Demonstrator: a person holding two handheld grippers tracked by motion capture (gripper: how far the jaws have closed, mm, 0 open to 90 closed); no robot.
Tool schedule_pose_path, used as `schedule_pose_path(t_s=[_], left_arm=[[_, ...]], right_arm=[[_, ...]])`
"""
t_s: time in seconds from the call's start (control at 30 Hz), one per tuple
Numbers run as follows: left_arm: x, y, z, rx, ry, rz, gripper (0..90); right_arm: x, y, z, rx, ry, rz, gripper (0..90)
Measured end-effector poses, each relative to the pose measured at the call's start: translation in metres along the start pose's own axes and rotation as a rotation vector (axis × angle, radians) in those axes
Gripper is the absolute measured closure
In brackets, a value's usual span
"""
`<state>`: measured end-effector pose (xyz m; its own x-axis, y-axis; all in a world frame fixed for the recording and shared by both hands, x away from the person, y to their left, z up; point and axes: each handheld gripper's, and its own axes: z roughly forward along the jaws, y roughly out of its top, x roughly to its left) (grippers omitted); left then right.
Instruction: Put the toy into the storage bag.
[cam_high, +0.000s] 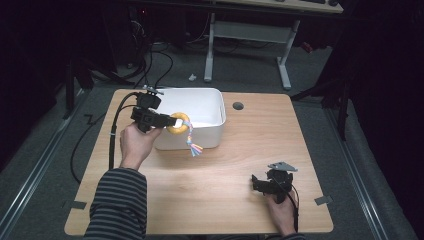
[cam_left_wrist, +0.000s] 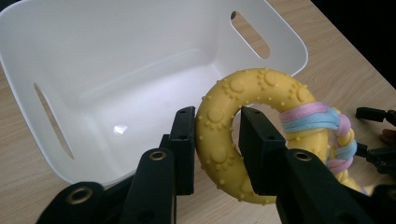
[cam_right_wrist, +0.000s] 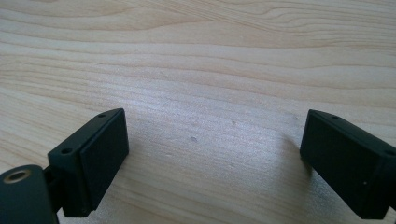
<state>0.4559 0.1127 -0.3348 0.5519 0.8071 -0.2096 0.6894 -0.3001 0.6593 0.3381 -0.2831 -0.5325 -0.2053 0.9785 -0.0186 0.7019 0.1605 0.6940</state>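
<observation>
1. Wooden desk (cam_high: 215, 190) in a pale grain lies nearest, with the person's striped sleeve (cam_high: 117, 205) coming in over its near left edge.
2. At the near right, the right claw (cam_high: 256, 184) rests low on the desk in the person's hand; in the right gripper view its two black jaws stand wide apart with bare wood between them and nothing held.
3. Farther in and to the left, the left claw (cam_high: 169, 121) is raised over the near rim of the white bin, its jaws clamped on the yellow ring toy.
4. The yellow ring toy (cam_left_wrist: 224, 135), knobbly and rubbery, is pinched across one side of its loop, one jaw inside the ring's hole and the other outside it. It hangs above the bin's near wall, not resting on anything.
5. A braided rope (cam_left_wrist: 322, 121) of pink, blue and yellow strands is tied around the ring and dangles down over the front of the bin in the high view.
6. The white bin (cam_high: 212, 107) stands at the desk's far left, with slot handles in its end walls.
7. Beyond the desk, grey floor (cam_high: 250, 80) runs back.
</observation>
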Motion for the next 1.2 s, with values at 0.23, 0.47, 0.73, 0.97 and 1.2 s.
schedule_pose_path(t_s=[0.23,0.47,0.73,0.97,1.2], left_arm=[[0.007,0.001,0.005,-0.009,0.025,-0.033,67.5],[0.013,0.004,0.014,-0.013,0.033,-0.07,67.5],[0.017,0.007,0.027,-0.002,0.047,-0.11,67.5],[0.02,0.009,0.035,0.005,0.062,-0.135,67.5],[0.027,0.01,0.039,-0.001,0.08,-0.171,67.5]], right_arm=[[0.0,0.0,0.0,0.0,0.0,0.0,7.6],[0.0,0.0,0.0,0.0,0.0,0.0,7.6],[0.0,0.0,0.0,0.0,0.0,0.0,7.6],[0.0,0.0,0.0,0.0,0.0,0.0,7.6],[0.0,0.0,0.0,0.0,0.0,0.0,7.6]])
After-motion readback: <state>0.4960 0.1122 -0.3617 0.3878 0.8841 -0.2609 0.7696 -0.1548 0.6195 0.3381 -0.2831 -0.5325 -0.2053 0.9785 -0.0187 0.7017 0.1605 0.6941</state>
